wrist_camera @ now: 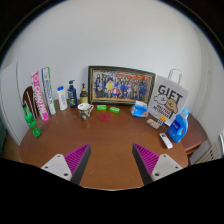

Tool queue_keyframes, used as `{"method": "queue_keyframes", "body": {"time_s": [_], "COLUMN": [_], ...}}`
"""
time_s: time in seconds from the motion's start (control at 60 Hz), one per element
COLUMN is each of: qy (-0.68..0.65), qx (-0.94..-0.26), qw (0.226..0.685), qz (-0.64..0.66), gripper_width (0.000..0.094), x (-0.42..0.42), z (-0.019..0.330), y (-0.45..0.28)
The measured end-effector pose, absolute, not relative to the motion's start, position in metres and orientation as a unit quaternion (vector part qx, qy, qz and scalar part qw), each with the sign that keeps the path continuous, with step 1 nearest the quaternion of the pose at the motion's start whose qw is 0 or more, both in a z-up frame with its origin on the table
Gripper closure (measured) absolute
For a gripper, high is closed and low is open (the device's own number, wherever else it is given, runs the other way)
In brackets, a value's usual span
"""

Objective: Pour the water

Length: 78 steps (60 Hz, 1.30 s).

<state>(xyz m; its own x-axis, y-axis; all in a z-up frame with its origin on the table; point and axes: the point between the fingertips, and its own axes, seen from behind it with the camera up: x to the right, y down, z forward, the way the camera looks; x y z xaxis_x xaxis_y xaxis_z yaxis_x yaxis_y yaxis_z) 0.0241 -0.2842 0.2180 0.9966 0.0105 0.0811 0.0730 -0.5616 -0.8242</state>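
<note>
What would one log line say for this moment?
gripper: open, holding nothing | position: above wooden table | ahead: cup, framed photo, blue bottle | pour: not begun

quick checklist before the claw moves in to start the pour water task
1. Claw open and empty: ok, its fingers stand apart with nothing between them.
2. Something to pour from in view: ok, a blue jug stands beyond the fingers near the GIFT bag.
3. Something to pour into: cannot tell, a small cup sits before the framed photo, but its contents do not show.
4. Path ahead of the fingers: ok, bare wooden table lies just ahead.
5. Clutter near the jug: not ok, a small white item lies beside it.
</note>
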Motion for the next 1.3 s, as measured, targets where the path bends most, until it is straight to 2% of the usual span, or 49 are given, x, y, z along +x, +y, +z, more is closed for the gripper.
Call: {"method": "queue_keyframes", "body": {"time_s": [0.3, 0.65, 0.817, 1.05, 1.3], "qy": [-0.044, -0.111, -0.116, -0.108, -0.079], "qx": [-0.888, -0.882, -0.871, -0.844, -0.836], "qw": [0.457, 0.456, 0.472, 0.517, 0.539], "qz": [-0.011, 0.044, 0.073, 0.092, 0.07], "gripper_width": [0.0081, 0.0083, 0.0082, 0.0077, 0.008], "x": [-0.02, -0.19, -0.295, -0.43, -0.491], "z": [0.201, 0.185, 0.17, 0.137, 0.097], "y": [-0.281, -0.282, -0.263, -0.202, -0.137]}}
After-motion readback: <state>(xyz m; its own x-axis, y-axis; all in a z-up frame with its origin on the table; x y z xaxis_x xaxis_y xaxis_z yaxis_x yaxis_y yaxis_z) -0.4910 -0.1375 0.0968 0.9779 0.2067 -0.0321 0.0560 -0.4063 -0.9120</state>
